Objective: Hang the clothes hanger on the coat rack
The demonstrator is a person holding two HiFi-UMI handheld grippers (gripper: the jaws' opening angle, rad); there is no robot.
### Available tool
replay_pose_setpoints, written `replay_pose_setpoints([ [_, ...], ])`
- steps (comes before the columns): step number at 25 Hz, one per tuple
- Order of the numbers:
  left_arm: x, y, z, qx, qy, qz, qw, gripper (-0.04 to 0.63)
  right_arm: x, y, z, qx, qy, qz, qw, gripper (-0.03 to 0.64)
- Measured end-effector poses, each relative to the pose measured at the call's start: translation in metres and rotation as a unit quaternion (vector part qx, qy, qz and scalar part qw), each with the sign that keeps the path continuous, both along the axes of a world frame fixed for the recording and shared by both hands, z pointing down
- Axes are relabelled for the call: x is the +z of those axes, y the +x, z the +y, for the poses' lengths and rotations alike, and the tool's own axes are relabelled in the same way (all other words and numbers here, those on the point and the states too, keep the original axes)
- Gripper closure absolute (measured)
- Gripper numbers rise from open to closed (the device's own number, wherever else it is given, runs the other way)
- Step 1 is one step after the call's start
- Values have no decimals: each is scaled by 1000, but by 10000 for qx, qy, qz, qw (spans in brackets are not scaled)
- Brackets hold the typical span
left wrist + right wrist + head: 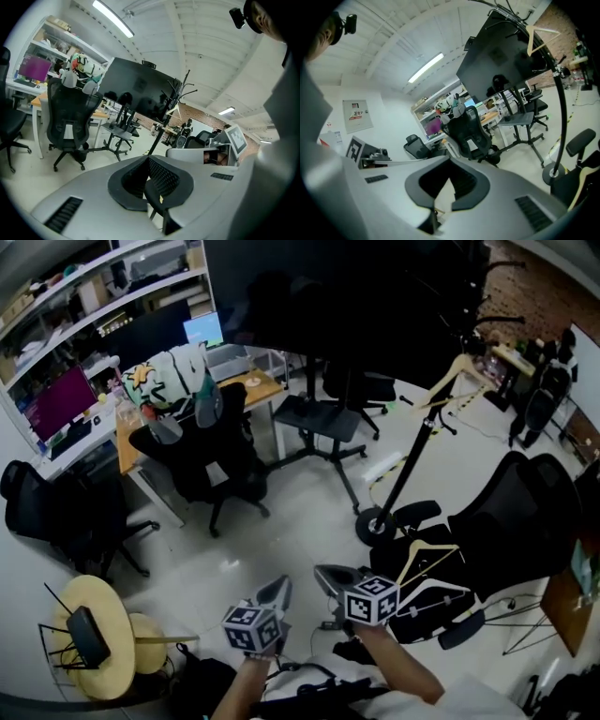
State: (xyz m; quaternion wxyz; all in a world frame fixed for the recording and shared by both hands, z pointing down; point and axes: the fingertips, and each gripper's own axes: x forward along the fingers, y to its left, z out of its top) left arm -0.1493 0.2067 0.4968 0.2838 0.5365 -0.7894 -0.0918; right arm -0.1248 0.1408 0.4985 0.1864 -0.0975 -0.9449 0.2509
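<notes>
A black coat rack (412, 460) stands on a round base (375, 524), with a wooden hanger (459, 376) on its top. Two more hangers lie on the black chair (511, 512) at the right, one wooden (427, 559) and one white (439, 592). Both grippers are low in the head view, short of the rack. The left gripper (277, 592) is shut and empty, as is the right gripper (333, 576). The left gripper (149, 187) faces the rack (159, 133). The right gripper (450, 194) has the rack pole (560, 103) and its hanger (541, 35) at its right.
A black office chair (211, 451) draped with clothes stands by a wooden desk (192, 399) at the left. A dark panel on a wheeled stand (323, 423) is behind the rack. A round wooden stool (94, 643) sits at lower left. Shelves (84, 296) line the far left wall.
</notes>
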Motion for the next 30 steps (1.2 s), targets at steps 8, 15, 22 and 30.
replay_pose_setpoints([
  [8, 12, 37, -98, 710, -94, 63, 9974, 597, 13, 39, -90, 636, 55, 132, 9979, 598],
  [15, 22, 74, -183, 1402, -175, 130, 9899, 597, 29, 77, -168, 1228, 22, 301, 9920, 594],
  [22, 45, 113, -237, 2005, -364, 187, 9788, 597, 47, 122, -218, 1869, 8, 415, 9815, 586],
  [30, 65, 141, -281, 2446, -513, 213, 9680, 597, 67, 159, -267, 2515, -79, 512, 9665, 538],
])
